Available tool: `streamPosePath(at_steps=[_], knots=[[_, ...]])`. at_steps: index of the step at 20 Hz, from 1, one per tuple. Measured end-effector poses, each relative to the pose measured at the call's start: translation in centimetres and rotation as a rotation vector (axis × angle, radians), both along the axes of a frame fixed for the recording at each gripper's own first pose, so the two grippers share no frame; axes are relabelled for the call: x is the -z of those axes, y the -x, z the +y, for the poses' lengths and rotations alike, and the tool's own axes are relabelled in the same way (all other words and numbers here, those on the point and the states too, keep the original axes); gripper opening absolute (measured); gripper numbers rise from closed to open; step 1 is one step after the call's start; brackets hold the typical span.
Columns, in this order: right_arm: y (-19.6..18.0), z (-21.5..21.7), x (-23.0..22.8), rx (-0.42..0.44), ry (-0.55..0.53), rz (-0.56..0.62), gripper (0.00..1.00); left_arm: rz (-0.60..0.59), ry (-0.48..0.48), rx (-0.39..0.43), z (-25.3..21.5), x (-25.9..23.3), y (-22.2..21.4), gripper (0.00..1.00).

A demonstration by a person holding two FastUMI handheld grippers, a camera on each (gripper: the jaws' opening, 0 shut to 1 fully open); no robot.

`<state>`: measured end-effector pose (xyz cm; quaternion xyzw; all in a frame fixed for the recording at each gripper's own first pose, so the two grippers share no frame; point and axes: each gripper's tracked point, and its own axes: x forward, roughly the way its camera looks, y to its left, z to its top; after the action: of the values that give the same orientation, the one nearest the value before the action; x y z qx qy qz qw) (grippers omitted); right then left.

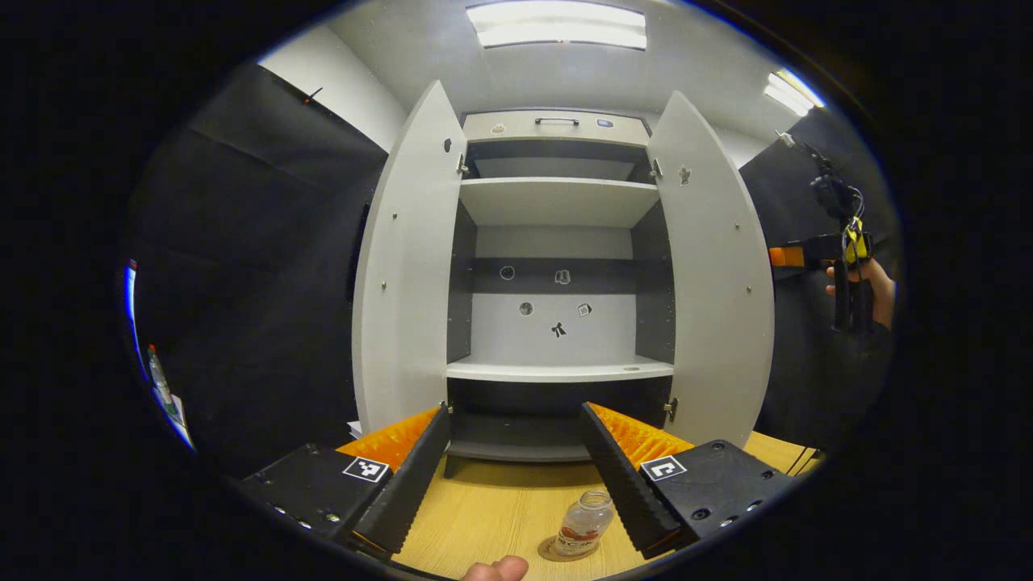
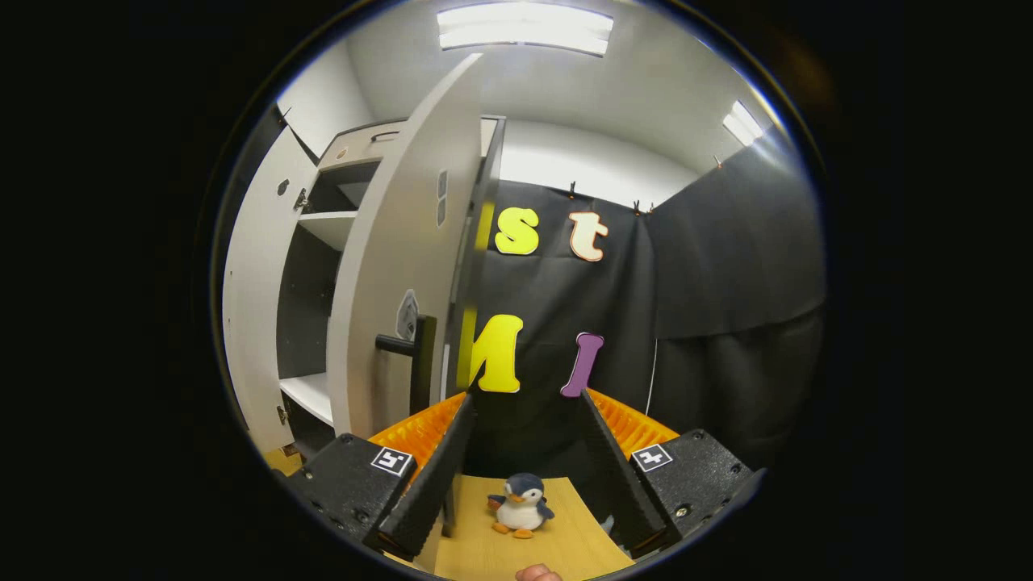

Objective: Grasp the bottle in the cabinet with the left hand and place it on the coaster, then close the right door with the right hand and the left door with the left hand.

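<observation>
Standing on its coaster [image 1: 565,552] on the worktop [image 1: 500,508], the bottle [image 1: 584,523] sits between the left gripper's [image 1: 516,476] released fingers; the right gripper [image 2: 524,476], also released, could knock the penguin [image 2: 520,505] reaching the right door [image 2: 403,266].

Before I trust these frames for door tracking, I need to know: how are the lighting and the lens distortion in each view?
Left gripper view: ceiling light panel blows out to white, cabinet doors bow outward from fisheye, cabinet interior evenly lit, bottle sharp. Right gripper view: ceiling panel also overexposed, right door curved and leaning, penguin toy in focus.
</observation>
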<state>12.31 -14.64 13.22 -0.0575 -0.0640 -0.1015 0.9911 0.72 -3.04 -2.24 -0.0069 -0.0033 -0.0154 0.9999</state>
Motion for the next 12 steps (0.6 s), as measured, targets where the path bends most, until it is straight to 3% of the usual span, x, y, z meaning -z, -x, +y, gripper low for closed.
streamPosePath(at_steps=[3,12], knots=[[-0.5,3.4,0.6,-0.105,-0.049,0.018,0.81,0.004,0.001,-0.018,-0.1,0.5,0.9,0.97],[-3.7,10.8,0.8,-0.192,0.011,-0.010,0.81,-0.009,-0.026,-0.073,1.8,-0.5,1.6,0.97]])
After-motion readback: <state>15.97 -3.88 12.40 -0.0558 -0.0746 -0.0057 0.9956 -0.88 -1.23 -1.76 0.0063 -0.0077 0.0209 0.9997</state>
